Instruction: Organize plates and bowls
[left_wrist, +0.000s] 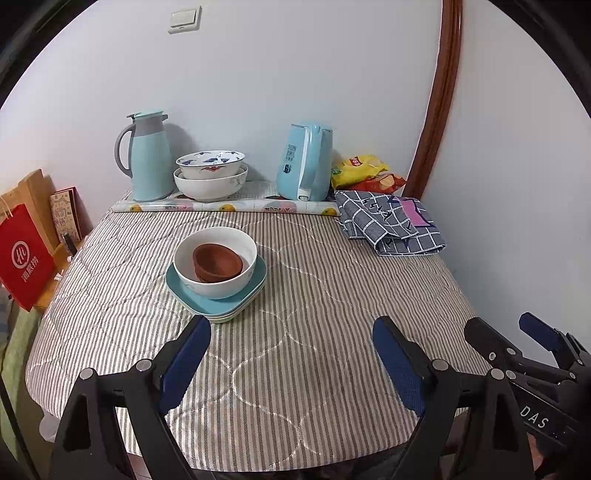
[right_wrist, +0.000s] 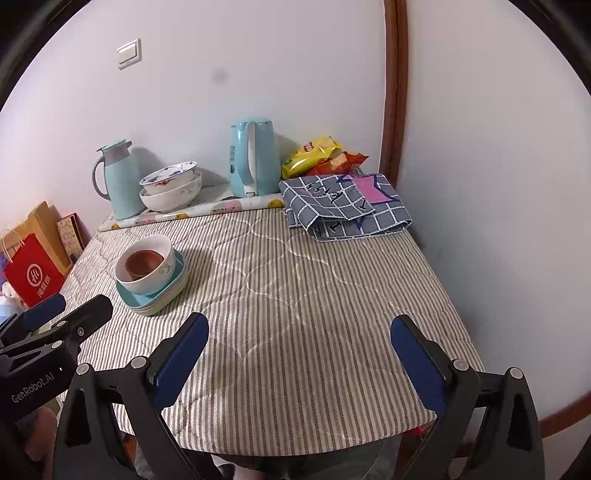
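A stack of square blue and pale green plates (left_wrist: 218, 304) (right_wrist: 155, 301) lies on the striped tablecloth. On it stands a white bowl (left_wrist: 216, 280) (right_wrist: 155, 278) with brown clay bowls (left_wrist: 218, 264) (right_wrist: 143, 264) nested inside. Two patterned white bowls (left_wrist: 210, 173) (right_wrist: 170, 188) sit stacked at the back. My left gripper (left_wrist: 291, 332) hovers open just in front of the plate stack, nothing between its blue pads. My right gripper (right_wrist: 299, 330) is open over bare cloth to the right of the stack, holding nothing. Each gripper shows at the edge of the other's view.
At the back stand a blue thermos jug (left_wrist: 147, 158) (right_wrist: 118, 181), a blue electric kettle (left_wrist: 306, 162) (right_wrist: 253, 158) and snack bags (left_wrist: 364, 171) (right_wrist: 321, 155). A folded checked cloth (left_wrist: 391, 221) (right_wrist: 343, 206) lies at the back right. Paper bags (left_wrist: 22, 254) (right_wrist: 33, 273) stand left of the table.
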